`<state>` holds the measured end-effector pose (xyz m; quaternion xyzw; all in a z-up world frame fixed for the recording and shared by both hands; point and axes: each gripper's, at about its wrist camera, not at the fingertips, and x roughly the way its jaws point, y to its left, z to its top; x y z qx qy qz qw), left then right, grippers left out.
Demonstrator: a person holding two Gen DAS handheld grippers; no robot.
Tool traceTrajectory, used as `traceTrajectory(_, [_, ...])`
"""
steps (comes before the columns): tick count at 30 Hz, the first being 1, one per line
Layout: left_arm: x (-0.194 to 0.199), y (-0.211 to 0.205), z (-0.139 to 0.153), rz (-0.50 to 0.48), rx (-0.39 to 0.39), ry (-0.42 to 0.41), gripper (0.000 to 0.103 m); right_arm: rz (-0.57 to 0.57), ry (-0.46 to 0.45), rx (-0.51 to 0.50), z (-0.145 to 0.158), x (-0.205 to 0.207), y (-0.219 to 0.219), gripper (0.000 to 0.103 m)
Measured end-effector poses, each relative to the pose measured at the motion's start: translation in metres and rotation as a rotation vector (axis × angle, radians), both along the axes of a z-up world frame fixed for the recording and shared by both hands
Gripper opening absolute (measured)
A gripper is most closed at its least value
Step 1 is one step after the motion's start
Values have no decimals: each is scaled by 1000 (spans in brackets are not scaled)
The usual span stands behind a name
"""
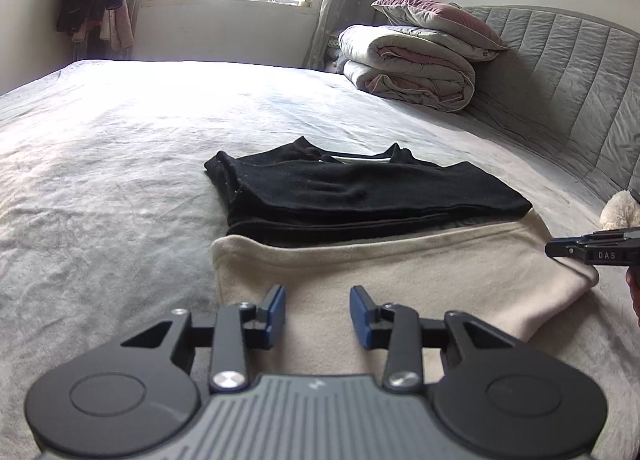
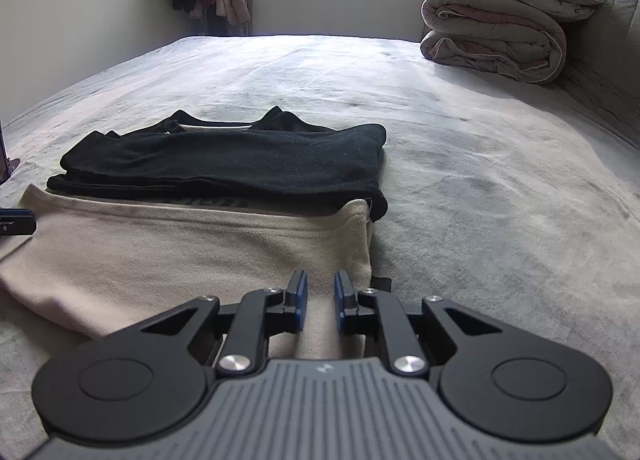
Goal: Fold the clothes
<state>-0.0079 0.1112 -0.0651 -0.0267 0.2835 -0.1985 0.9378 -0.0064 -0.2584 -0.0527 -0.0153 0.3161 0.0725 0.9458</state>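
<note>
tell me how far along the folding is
Done, by the look of it: the black top lies folded flat on the bed. In hand: the beige garment lies in front of it, overlapping its near edge, already doubled over. The left gripper and right gripper hang over its near edge, jaws apart, gripping nothing. Left: probably one more fold of the beige piece.

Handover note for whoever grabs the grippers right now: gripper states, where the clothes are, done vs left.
Left gripper: open, nothing between the pads, over the near left part of the beige garment.
Right gripper: jaws narrowly apart, empty, over the beige garment's near right edge.
Black garment: folded, lying flat on the bed, its near edge overlapping the beige one's far edge.
Done: black piece looks folded; beige looks folded at least once.
Left: probably another fold on the beige one. No other loose clothes in view.
</note>
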Motion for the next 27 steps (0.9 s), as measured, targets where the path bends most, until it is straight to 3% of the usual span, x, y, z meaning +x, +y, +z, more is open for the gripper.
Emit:
traceTrajectory(1, [-5, -4, 3, -22, -5, -20, 37, 21, -11, 17, 4, -5, 6, 26])
traceTrajectory(4, [-16, -25, 7, -119, -6, -46, 37, 113, -36, 55, 11, -19, 31, 26])
traceTrajectory(7, [-24, -55, 0, -228, 65, -67, 38, 247, -65, 21, 6, -32, 75, 26])
traceTrajectory(11, [-32, -69, -15, -292, 167, -70, 38, 343, -50, -63, -11, -40, 105, 24])
traceTrajectory(14, [-39, -49, -15, -305, 143, -64, 38, 385, -92, -134, -15, -52, 94, 24])
traceTrajectory(16, [-45, -33, -16, -319, 132, -63, 39, 392, -79, -111, -12, -56, 78, 29])
traceTrajectory(20, [-57, -3, -15, -321, 136, -69, 39, 391, -58, -70, -14, -66, 45, 29])
traceTrajectory(22, [-61, 13, -10, -319, 80, -37, 43, 374, -30, -6, -13, -67, 28, 29])
traceTrajectory(24, [-61, 29, -3, -323, -15, 23, 57, 350, 3, 72, -11, -68, 13, 35])
traceTrajectory(27, [-60, 46, 4, -281, -97, 71, 60, 314, 59, 190, -3, -68, -5, 37])
